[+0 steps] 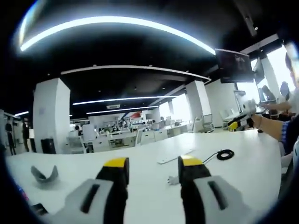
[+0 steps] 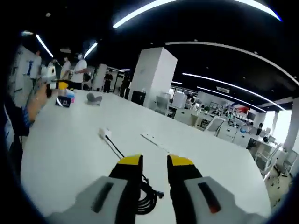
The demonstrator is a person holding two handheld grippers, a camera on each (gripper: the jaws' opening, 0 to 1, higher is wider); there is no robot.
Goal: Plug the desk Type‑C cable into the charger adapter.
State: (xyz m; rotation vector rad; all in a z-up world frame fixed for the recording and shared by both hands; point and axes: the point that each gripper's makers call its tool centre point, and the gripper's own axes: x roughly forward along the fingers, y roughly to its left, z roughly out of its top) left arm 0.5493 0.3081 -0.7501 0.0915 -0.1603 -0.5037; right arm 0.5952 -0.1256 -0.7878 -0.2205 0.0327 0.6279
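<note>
1. Tabletop (image 1: 140, 177): white, carries all task items.
2. Left gripper (image 1: 153, 169) and right gripper (image 2: 154, 164): jaws released, holding nothing.
3. Coiled Type-C cable (image 2: 145, 198): beneath the right gripper.
4. Charger adapter (image 1: 173, 179): just beside the left gripper.
5. Step: approach. Next, grasp adapter and cable plug.

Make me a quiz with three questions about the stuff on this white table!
1. Where is the coiled cable in the right gripper view?
A. hanging off the table edge
B. on the table just past the jaws
C. on a chair

2. What colour are the tips of the left gripper?
A. yellow
B. red
C. green

3. What are the right gripper jaws doing?
A. squeezing the cable
B. holding the adapter
C. apart, holding nothing

Answers: 1 B, the coil lies on the tabletop there. 2 A, both tips are yellow. 3 C, a bare gap shows between them.
</note>
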